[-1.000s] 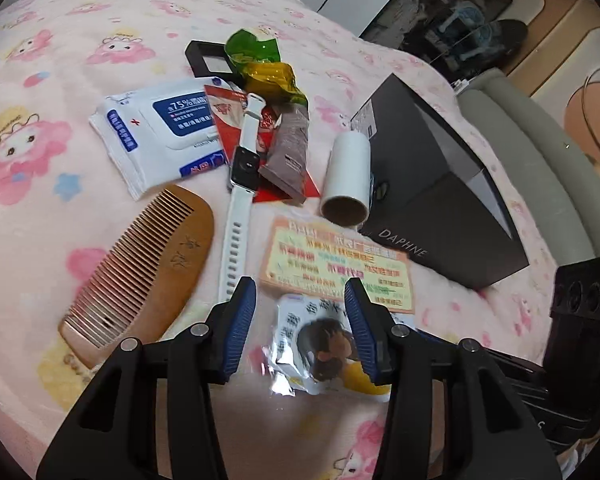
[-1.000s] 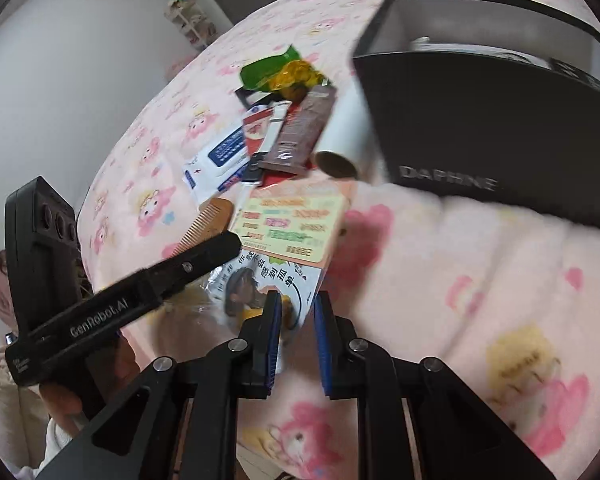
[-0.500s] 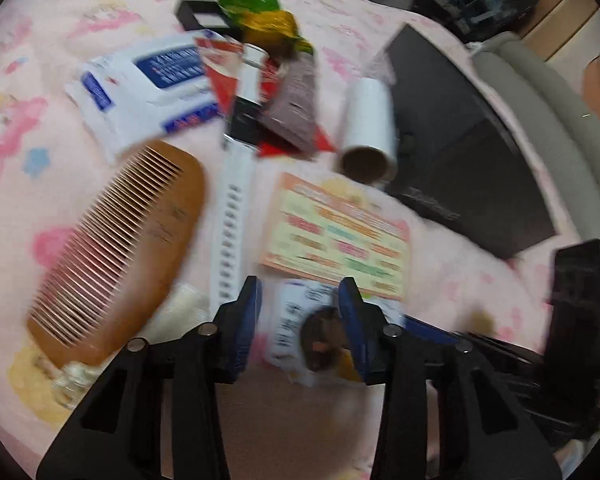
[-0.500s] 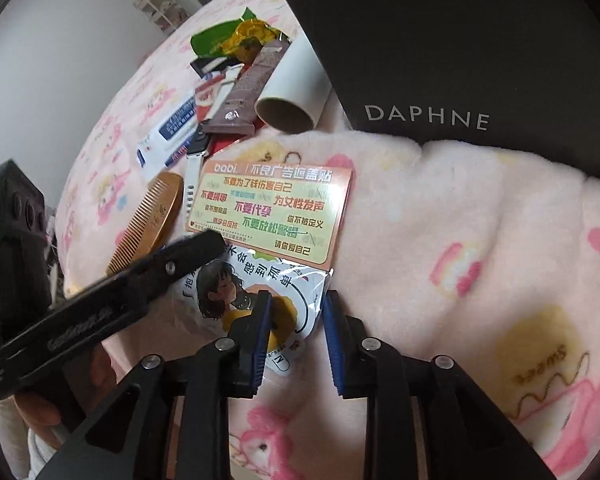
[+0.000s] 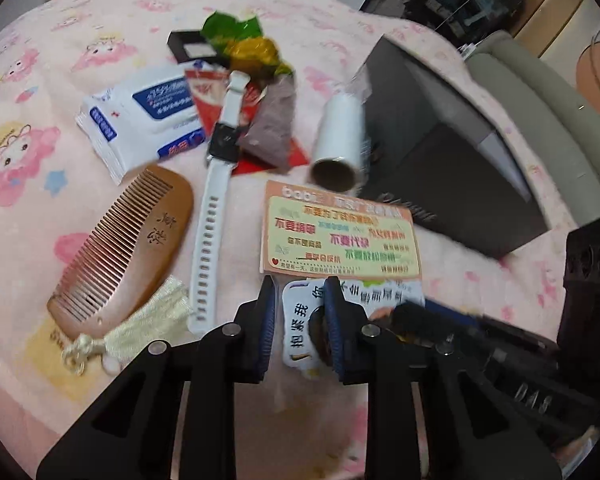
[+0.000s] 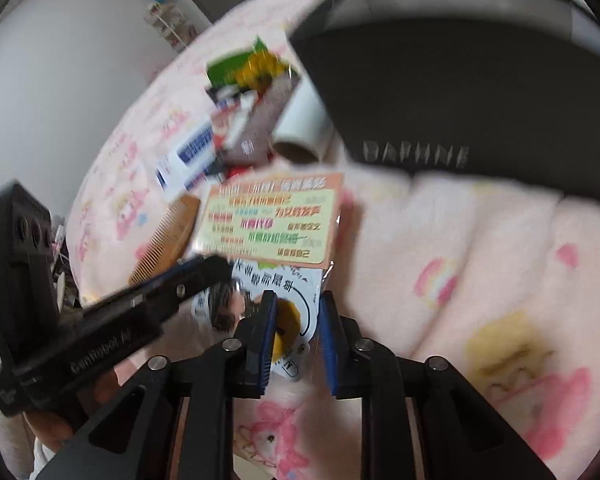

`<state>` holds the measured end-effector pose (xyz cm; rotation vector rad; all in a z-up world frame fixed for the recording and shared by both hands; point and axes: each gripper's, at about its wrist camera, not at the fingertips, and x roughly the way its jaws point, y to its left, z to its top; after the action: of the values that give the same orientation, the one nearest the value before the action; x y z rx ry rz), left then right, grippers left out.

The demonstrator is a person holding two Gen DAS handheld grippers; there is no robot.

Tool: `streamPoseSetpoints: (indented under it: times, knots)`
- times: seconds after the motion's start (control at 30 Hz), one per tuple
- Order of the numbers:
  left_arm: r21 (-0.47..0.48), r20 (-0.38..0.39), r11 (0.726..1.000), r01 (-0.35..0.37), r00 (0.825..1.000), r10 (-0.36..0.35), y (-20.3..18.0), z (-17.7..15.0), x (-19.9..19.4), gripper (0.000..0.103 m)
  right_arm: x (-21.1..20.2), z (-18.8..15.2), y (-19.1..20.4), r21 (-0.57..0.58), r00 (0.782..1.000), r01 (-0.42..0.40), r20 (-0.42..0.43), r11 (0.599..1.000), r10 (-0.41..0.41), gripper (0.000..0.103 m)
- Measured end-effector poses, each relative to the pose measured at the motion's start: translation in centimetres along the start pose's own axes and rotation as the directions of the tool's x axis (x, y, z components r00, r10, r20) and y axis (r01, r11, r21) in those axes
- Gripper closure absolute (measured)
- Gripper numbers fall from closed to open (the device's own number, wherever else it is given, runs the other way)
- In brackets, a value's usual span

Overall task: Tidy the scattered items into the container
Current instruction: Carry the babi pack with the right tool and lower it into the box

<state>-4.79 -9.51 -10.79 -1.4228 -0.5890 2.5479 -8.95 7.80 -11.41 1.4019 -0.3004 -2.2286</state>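
Observation:
A white sticker packet (image 5: 300, 316) with a cartoon girl lies on the pink blanket, just below an orange-and-yellow card (image 5: 340, 236). My left gripper (image 5: 300, 320) is open, its blue pads narrowly astride the packet's left part. My right gripper (image 6: 296, 332) is open too, with the packet's (image 6: 300, 280) near corner between its pads. The open black DAPHNE box (image 5: 440, 168) stands to the right of the items, and fills the top of the right wrist view (image 6: 460, 92). Both views are blurred.
On the blanket lie a wooden comb (image 5: 128, 248) with a tassel, a white watch (image 5: 210, 220), a wipes pack (image 5: 140, 120), a brown sachet (image 5: 274, 128), green and yellow wrappers (image 5: 240, 40) and a white roll (image 5: 338, 140) against the box. A grey cushion (image 5: 540, 100) runs beyond it.
The left gripper's jaws have narrowed around the sticker packet and moved closer to it. The right gripper opened slightly and reached the packet's corner. Both cameras shifted.

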Motion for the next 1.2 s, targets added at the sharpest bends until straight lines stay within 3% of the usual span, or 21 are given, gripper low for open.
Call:
streamPoseSetpoints:
  times: [0.2, 0.33, 0.47, 0.67, 0.87, 1.03, 1.1, 1.2]
  knots:
    - [0.120, 0.079, 0.993, 0.019, 0.996, -0.029, -5.7, 2.2, -4.2, 0.080, -6.4, 1.9, 0.4, -0.023, 0.988, -0.014, 0.154, 1.000, 0.017, 0.086]
    - [0.196, 0.095, 0.980, 0.039, 0.994, -0.059, -9.6, 4.8, -4.5, 0.080, -8.7, 3.8, -2.7, 0.009, 0.978, 0.022, 0.207, 1.000, -0.024, 0.086]
    - [0.261, 0.063, 0.962, 0.081, 0.993, -0.101, -14.0, 7.5, -2.4, 0.080, -10.8, 5.8, -6.2, 0.047, 0.965, 0.061, 0.252, 0.997, -0.071, 0.086]
    - [0.320, -0.051, 0.939, 0.126, 0.992, -0.116, -21.7, 11.4, 4.7, 0.080, -13.9, 8.8, -11.4, 0.108, 0.939, 0.114, 0.314, 0.988, -0.143, 0.086]
    - [0.351, -0.141, 0.933, 0.086, 0.989, -0.038, -25.1, 12.2, 10.9, 0.080, -12.2, 11.3, -17.0, 0.177, 0.944, 0.186, 0.240, 0.966, -0.226, 0.086]
    - [0.294, -0.272, 0.951, 0.096, 0.962, -0.013, -24.9, 12.8, 15.0, 0.077, -10.5, 12.2, -18.6, 0.174, 0.943, 0.270, 0.152, 0.947, -0.297, 0.085]
    - [0.297, -0.285, 0.952, 0.079, 0.959, 0.009, -24.8, 12.8, 15.4, 0.073, -10.5, 12.2, -18.9, 0.177, 0.938, 0.286, 0.148, 0.942, -0.313, 0.085]
    - [0.274, -0.245, 0.960, 0.052, 0.969, 0.017, -24.3, 13.4, 14.8, 0.072, -11.2, 12.1, -18.9, 0.176, 0.926, 0.310, 0.169, 0.934, -0.339, 0.085]
